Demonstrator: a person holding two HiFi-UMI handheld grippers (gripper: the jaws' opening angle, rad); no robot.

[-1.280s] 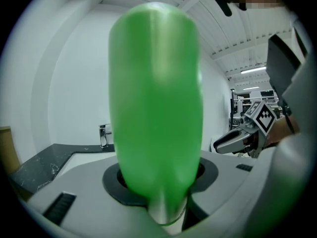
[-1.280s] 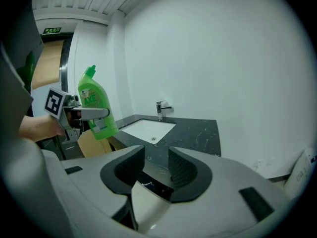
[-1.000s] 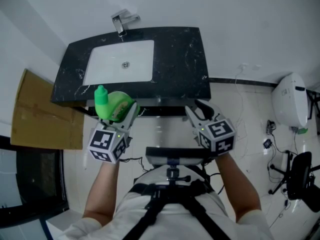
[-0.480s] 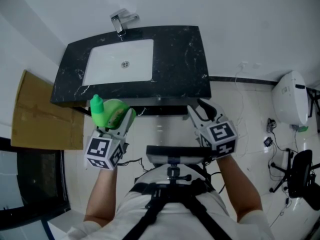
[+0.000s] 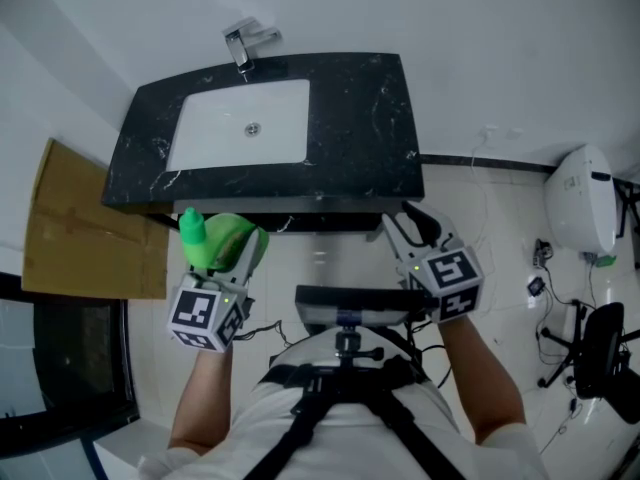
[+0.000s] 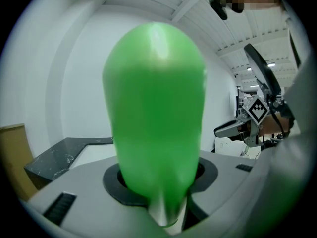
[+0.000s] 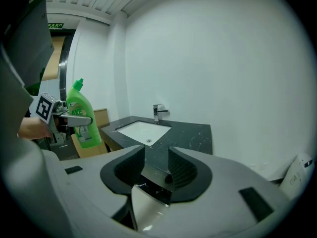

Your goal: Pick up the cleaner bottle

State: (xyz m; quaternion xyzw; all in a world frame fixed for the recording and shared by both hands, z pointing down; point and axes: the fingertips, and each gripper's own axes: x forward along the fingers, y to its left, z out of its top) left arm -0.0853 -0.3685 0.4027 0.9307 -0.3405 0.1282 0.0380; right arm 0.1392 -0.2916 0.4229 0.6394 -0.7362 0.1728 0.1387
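Observation:
The green cleaner bottle [image 5: 222, 236] is off the counter, held upright in the air in front of the black countertop [image 5: 360, 118]. My left gripper [image 5: 228, 251] is shut on its body. In the left gripper view the bottle [image 6: 154, 108] fills the middle, seated between the jaws. The right gripper view shows the bottle [image 7: 81, 115] at the left with a grey finger [image 7: 74, 119] across it. My right gripper [image 5: 405, 218] hangs just before the counter's front edge, open and empty [image 7: 157, 170].
A white sink basin [image 5: 240, 123] with a chrome faucet [image 5: 245, 43] is set in the counter. Flat cardboard [image 5: 85, 223] leans at the left. A white device [image 5: 580, 208], cables and a black chair [image 5: 605, 358] stand on the floor at the right.
My left gripper has drawn the bottle back from the counter's edge, toward the person and slightly left. The right gripper has barely moved.

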